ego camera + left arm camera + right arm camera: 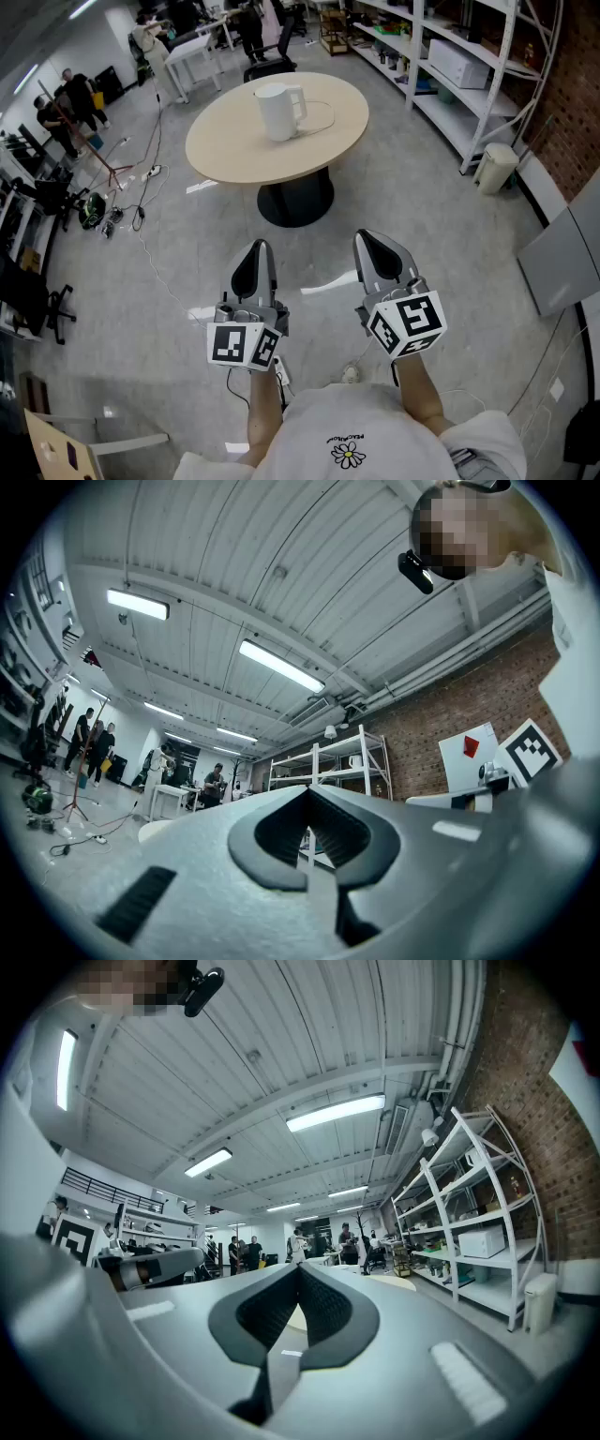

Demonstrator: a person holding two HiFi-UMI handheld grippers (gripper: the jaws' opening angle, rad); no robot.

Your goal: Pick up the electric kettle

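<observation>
kettle: white electric kettle (279,111) stands upright near the middle of the round table (225,141), handle turned to the right in the head view, nothing touching it.
cord: thin cord (325,118) loops on the tabletop just beside the handle.
left gripper: left gripper (254,255) has its jaws pressed together with nothing between them; it is held low in front of the person, over bare floor, well apart from the table.
right gripper: right gripper (375,246) is likewise closed and empty, beside the left one and tilted slightly up.
step: looks like the very start, the approach; the pickup itself is not yet begun.
next move: probably walk up to the table, spread one pair of jaws wide, and line them up on the handle or body before closing.
watch for: the cord may drag as the kettle lifts.
</observation>
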